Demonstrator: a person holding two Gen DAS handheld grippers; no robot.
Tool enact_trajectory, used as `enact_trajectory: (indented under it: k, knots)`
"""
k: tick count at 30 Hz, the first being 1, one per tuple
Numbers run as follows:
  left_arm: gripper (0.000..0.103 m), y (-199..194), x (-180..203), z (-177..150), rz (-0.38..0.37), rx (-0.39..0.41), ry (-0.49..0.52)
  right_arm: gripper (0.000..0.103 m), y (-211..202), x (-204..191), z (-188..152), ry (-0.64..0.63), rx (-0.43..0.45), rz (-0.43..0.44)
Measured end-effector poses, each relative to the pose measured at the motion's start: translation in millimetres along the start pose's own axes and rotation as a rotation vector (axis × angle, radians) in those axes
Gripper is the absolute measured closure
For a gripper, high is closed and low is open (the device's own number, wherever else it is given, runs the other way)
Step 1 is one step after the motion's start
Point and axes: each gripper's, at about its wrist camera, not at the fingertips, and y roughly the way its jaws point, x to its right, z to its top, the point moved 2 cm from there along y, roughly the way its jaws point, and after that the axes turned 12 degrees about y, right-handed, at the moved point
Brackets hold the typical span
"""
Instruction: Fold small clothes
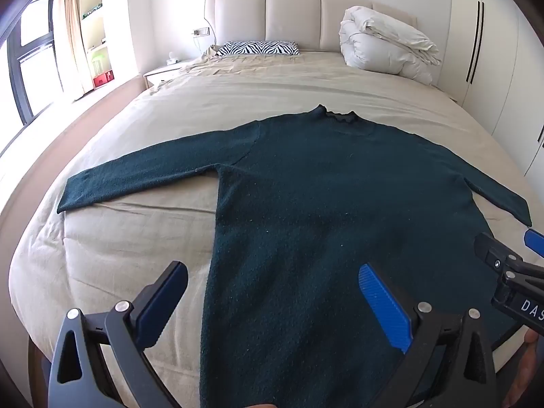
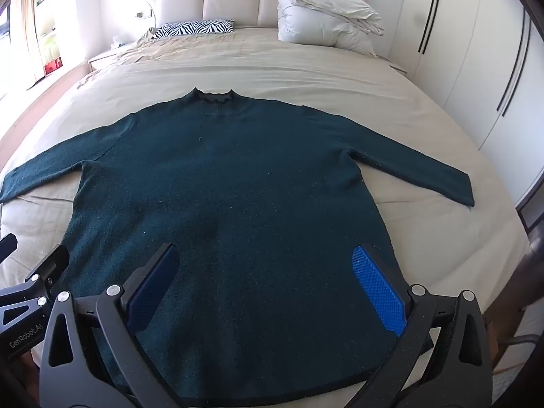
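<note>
- Lying flat on the beige bed (image 2: 306, 78), your dark green sweater (image 2: 221, 183) has its collar at the far end, hem near and both sleeves spread out to the sides.
- Your left tool (image 1: 272, 301) hovers over the sweater's near left edge, jaws wide apart and holding nothing.
- Your right tool (image 2: 268, 280) hangs above the hem (near right part), jaws spread apart and empty.
- A folded white duvet (image 2: 323, 17) sits far right.

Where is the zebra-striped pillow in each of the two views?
Left wrist view: the zebra-striped pillow lies top centre, against the headboard.
Right wrist view: the same pillow lies upper left of centre.
Shared landmark: the white folded duvet, to the pillow's right in both.
</note>
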Motion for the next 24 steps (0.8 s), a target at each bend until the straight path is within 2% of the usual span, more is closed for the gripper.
enact_trajectory:
  k: [24]
  knots:
    - [0.0, 1.3, -4.3, -3.1, -0.017, -0.014, -0.009, 0.0, -5.0, -1.3, -0.3, 0.003, 0.015, -0.007]
